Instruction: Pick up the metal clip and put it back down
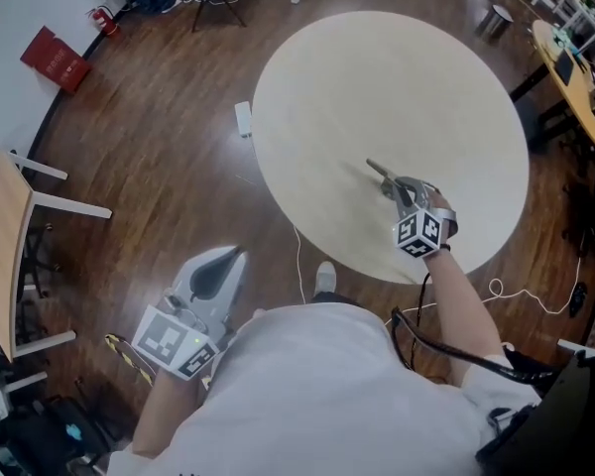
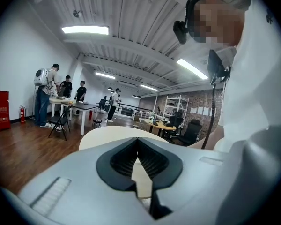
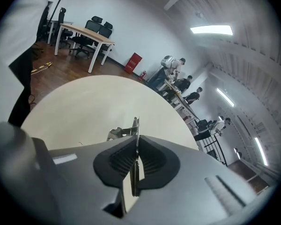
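Note:
The metal clip (image 1: 377, 170) is a thin silver piece held just above the round beige table (image 1: 377, 77), right of its middle. My right gripper (image 1: 397, 186) is shut on it. In the right gripper view the clip's flat blade (image 3: 136, 128) stands on edge between the pads and sticks out past them over the table (image 3: 79, 107). My left gripper (image 1: 234, 256) hangs low at the person's left side, off the table and over the wooden floor. Its jaws (image 2: 138, 144) are shut with nothing between them.
A red box (image 1: 55, 59) and a white object (image 1: 243, 119) lie on the floor left of the table. A wooden desk (image 1: 2, 236) stands at the far left, another desk (image 1: 575, 87) at the far right. White cable (image 1: 516, 291) trails near the person. Several people (image 2: 47, 93) stand far off.

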Demonstrator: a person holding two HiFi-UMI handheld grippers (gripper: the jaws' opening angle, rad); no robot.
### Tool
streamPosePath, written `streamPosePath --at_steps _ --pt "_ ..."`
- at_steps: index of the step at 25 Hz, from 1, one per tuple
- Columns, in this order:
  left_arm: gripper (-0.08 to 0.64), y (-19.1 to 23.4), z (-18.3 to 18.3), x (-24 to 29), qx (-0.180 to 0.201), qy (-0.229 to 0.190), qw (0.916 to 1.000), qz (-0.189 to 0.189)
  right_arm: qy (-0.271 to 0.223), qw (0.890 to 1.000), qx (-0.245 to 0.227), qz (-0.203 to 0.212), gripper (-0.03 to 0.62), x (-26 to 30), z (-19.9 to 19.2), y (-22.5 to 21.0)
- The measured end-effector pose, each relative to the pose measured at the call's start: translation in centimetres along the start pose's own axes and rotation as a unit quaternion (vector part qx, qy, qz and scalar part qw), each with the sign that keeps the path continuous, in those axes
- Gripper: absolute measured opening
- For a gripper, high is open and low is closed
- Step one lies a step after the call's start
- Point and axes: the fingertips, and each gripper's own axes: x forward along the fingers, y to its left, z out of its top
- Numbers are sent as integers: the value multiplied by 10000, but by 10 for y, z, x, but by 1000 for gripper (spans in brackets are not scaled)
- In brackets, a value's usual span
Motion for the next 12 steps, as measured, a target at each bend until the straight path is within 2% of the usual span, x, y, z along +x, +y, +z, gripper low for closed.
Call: streamPosePath --at_steps 12 --pt "-2 -10 5 24 61 283 9995 79 -25 9999 -127 37 8 31 -16 31"
